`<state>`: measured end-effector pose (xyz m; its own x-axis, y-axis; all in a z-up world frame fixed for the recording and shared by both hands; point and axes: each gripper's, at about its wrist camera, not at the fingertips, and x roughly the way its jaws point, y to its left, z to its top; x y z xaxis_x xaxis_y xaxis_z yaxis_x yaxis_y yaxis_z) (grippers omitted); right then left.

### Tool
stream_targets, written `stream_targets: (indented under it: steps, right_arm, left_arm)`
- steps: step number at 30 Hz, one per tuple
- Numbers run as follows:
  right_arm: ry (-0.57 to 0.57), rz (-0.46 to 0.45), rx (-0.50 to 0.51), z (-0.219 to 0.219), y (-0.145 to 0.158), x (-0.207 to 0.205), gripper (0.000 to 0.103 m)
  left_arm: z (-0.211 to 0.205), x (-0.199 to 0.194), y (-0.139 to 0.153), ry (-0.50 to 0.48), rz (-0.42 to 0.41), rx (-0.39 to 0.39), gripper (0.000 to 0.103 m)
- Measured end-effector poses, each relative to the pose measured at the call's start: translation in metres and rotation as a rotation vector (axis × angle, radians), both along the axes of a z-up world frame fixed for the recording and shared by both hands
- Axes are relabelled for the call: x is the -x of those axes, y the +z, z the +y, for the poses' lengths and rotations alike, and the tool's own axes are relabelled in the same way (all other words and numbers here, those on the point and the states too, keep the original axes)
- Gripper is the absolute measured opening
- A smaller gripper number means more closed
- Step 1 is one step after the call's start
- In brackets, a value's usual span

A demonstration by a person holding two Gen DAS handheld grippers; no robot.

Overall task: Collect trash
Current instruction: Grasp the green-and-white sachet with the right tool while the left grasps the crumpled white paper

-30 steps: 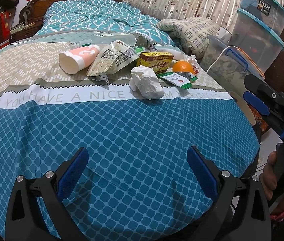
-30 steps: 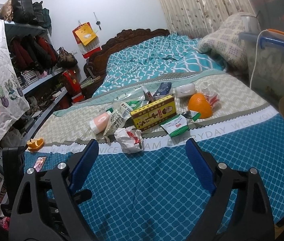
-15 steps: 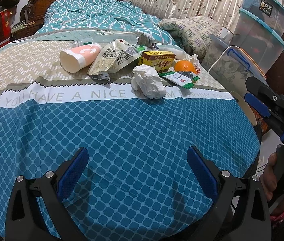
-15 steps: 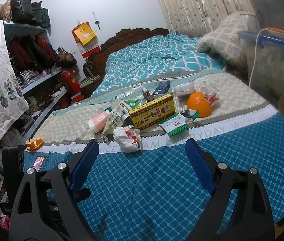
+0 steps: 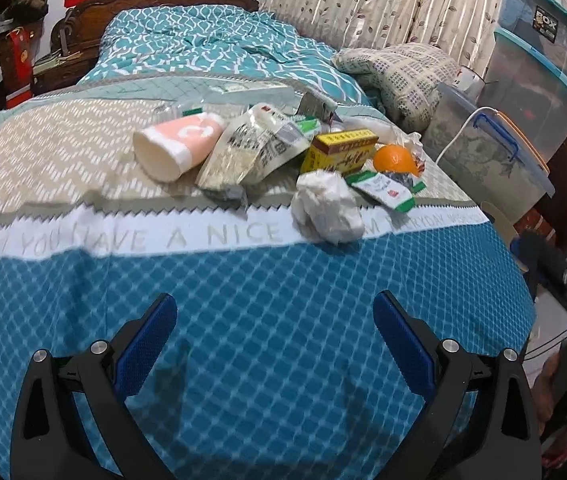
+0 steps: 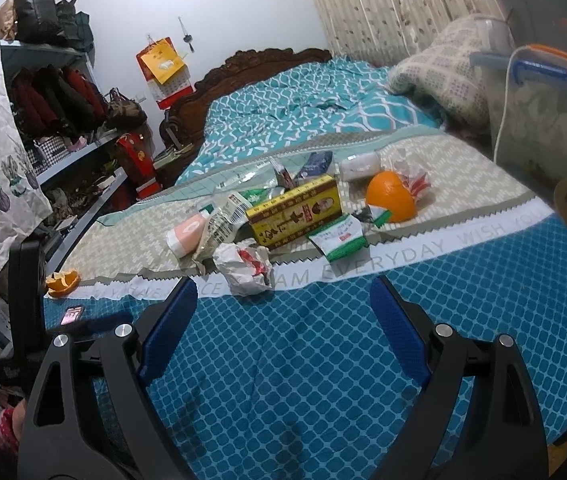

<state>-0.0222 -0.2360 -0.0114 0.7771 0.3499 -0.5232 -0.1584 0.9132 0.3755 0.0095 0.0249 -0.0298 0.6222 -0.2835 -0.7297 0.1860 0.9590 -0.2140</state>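
Clear lidded bin (image 5: 495,160) holds bedding; both hand-held grippers (image 5: 273,320) (image 6: 281,304) gape, empty.

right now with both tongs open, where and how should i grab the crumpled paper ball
Pinch the crumpled paper ball across its middle, coming from the near side over the blue quilt. It lies nearest of the trash, apart from the yellow box behind it, so that side is unobstructed. Its lumpy, soft shape should squash between the left tongs.
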Motion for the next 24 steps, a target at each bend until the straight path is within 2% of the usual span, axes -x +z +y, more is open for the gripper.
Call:
stream_targets:
  steps: [8, 11, 13, 15, 18, 21, 22, 24]
  right_arm:
    - [-0.012, 0.076, -0.007, -0.016, -0.019, -0.024, 0.080]
    - [-0.006, 0.136, -0.055, -0.032, -0.029, -0.051, 0.074]
    - [-0.001, 0.191, -0.111, -0.042, -0.039, -0.073, 0.069]
    - [0.007, 0.247, -0.166, -0.050, -0.050, -0.094, 0.063]
    - [0.020, 0.323, -0.244, -0.058, -0.069, -0.127, 0.058]
    - [0.045, 0.379, -0.274, -0.053, -0.085, -0.154, 0.052]
    - [0.045, 0.371, -0.269, -0.050, -0.086, -0.160, 0.047]
    - [0.091, 0.373, -0.276, -0.042, -0.088, -0.170, 0.023]
  left_arm:
    - [-0.031, -0.050, 0.006, -0.061, 0.028, 0.057, 0.092]
    - [-0.041, -0.071, -0.003, -0.058, 0.062, 0.058, 0.086]
    - [-0.044, -0.085, -0.013, -0.053, 0.107, 0.078, 0.077]
    - [-0.045, -0.094, -0.021, -0.045, 0.137, 0.092, 0.074]
    - [-0.047, -0.104, -0.028, -0.037, 0.153, 0.097, 0.067]
    - [-0.052, -0.109, -0.028, -0.043, 0.143, 0.083, 0.056]
    - [-0.053, -0.109, -0.029, -0.049, 0.143, 0.083, 0.044]
    - [-0.054, -0.109, -0.030, -0.055, 0.143, 0.086, 0.036]
